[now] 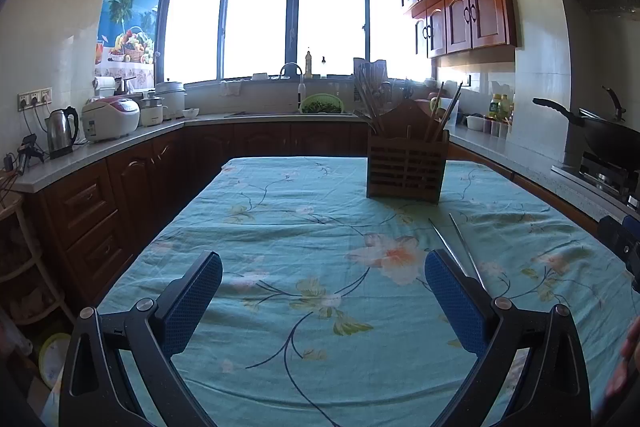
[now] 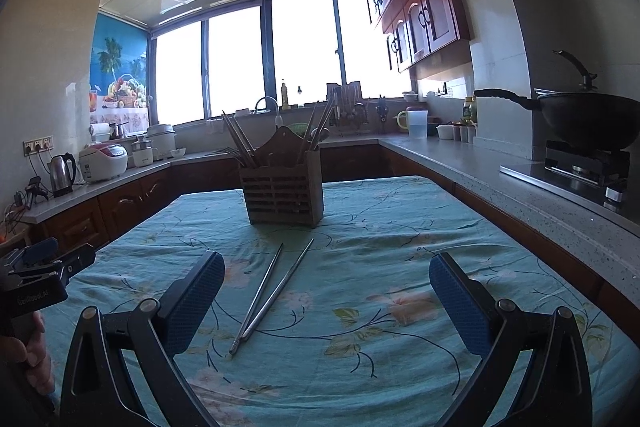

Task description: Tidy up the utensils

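The left gripper (image 1: pixel 323 283) hovered with fingers spread, empty. Two slim metal chopsticks (image 2: pixel 272 293) lay on the floral-clothed desk (image 2: pixel 400 367), long axes pointing toward the slatted wooden utensil holder (image 2: pixel 282 193), nearer the equally spread, empty right gripper (image 2: pixel 326 287).

Left claw (image 1: pixel 323 291) spread wide — chopsticks (image 1: pixel 460 247) beside right finger, holder (image 1: pixel 406 169) beyond.

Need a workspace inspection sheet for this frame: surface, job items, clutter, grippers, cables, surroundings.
Surface: table under floral cloth, wrinkled.
Job's things: two metal chopsticks lying loose, crossing near one end; wooden holder upright behind them, already holding chopsticks.
Clutter: nothing seen on the cloth.
Grippers: left gripper open, empty; right gripper open, empty, chopsticks lie ahead between its fingers.
Cables: plugs and cords at wall sockets.
Surroundings: kettle, wok on stove.
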`<state>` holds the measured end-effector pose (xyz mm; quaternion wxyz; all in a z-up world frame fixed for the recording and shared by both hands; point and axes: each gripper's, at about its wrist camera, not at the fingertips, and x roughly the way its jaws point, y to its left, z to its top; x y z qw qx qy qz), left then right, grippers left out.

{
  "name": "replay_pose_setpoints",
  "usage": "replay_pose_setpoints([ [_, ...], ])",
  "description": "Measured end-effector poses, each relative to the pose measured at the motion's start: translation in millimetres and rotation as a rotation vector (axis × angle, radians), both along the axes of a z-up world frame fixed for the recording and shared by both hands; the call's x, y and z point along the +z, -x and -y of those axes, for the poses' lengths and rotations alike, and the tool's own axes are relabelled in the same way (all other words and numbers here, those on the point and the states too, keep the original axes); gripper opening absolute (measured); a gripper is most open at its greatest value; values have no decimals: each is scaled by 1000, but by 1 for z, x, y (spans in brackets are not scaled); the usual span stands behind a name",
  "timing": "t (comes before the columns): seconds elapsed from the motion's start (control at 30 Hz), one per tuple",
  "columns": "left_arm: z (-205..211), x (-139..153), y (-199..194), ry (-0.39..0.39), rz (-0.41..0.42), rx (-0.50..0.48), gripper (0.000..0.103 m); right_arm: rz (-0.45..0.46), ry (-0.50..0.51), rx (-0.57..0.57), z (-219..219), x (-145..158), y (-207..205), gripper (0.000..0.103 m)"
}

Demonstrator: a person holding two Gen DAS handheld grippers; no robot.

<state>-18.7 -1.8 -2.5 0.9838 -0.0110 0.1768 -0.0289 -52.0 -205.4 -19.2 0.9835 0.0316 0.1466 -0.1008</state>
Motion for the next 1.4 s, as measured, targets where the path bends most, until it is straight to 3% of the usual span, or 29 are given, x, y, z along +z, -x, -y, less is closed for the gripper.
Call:
replay_pose_setpoints([
  [1.4,6,-3,12,-17,26,18,102,20,5,14,-3,6,5,103],
])
